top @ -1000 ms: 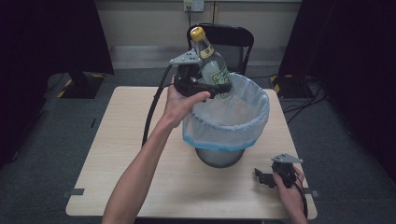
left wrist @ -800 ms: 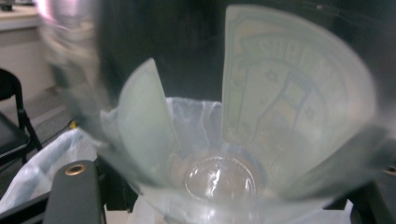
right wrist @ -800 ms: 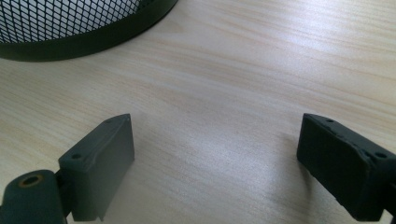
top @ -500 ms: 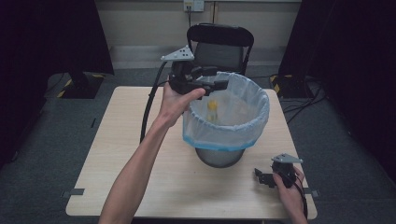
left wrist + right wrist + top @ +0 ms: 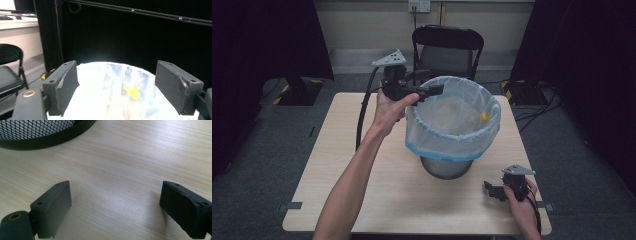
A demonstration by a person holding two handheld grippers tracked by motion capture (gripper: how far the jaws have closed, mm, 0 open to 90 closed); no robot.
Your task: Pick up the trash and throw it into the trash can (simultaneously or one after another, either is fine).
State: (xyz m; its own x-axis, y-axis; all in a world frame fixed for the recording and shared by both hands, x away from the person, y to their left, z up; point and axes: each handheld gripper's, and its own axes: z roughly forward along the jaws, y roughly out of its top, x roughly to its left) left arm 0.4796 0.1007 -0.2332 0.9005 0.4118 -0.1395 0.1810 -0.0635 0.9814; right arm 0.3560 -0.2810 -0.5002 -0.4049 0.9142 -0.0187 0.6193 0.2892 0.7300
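Two grippers are mine, and both stand wide with nothing between the jaws. My left gripper hangs in the air over the far-left rim of the black mesh waste bin lined with a thin white plastic bag edged in blue, which stands a little right of the middle of the pale wooden table. Down inside the bag lies a bottle with a yellow cap, against the far-right wall of the liner; the bottle's body is too washed out by the plastic to make out, though a green fleck shows lower down. From the left gripper view the yellow cap sits below and between my spread jaws, well apart from them. My right gripper rests low near the table's near-right corner, its jaws just above bare wood, with the bin's dark base band near ahead of it.

I judge the drop done, so the risks lie in pulling away. My left jaws hang close to the liner's rim (the bag looks loose and light), and a careless sweep back could snag the plastic and drag it off the bin, or tip the bin toward the table's left edge. My trailing black cable could also catch the table's far edge
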